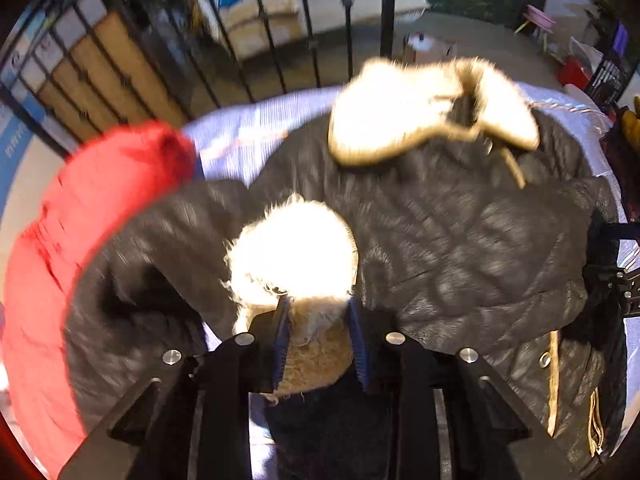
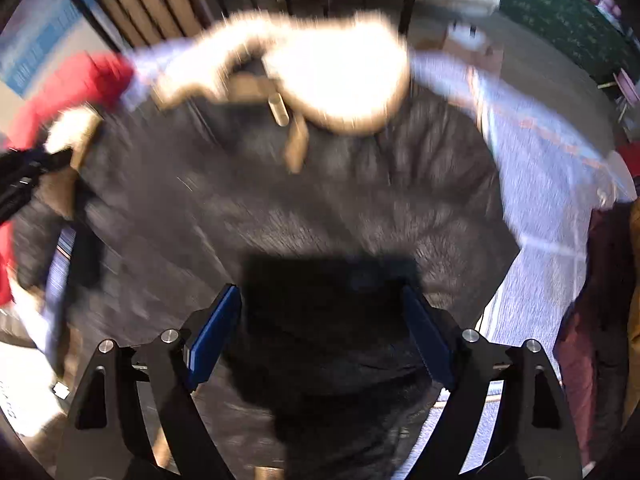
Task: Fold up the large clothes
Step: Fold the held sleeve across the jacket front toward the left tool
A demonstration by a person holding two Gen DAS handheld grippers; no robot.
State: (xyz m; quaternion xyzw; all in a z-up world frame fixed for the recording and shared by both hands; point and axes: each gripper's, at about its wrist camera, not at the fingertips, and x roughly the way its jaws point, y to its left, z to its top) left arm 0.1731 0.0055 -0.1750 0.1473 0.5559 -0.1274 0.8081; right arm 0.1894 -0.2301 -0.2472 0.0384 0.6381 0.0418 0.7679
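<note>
A black quilted jacket with a cream fur collar lies spread on a pale lilac cloth. My left gripper is shut on the jacket's cream fur sleeve cuff, held over the jacket's front. In the right wrist view the same jacket fills the middle, its fur collar at the far side. My right gripper is open and empty just above the jacket's near part. The left gripper shows at that view's left edge. Both views are motion-blurred.
A red garment lies left of the jacket. A black iron railing stands behind the surface. Dark maroon clothes hang at the right edge. A cardboard box and pink stool stand on the ground beyond.
</note>
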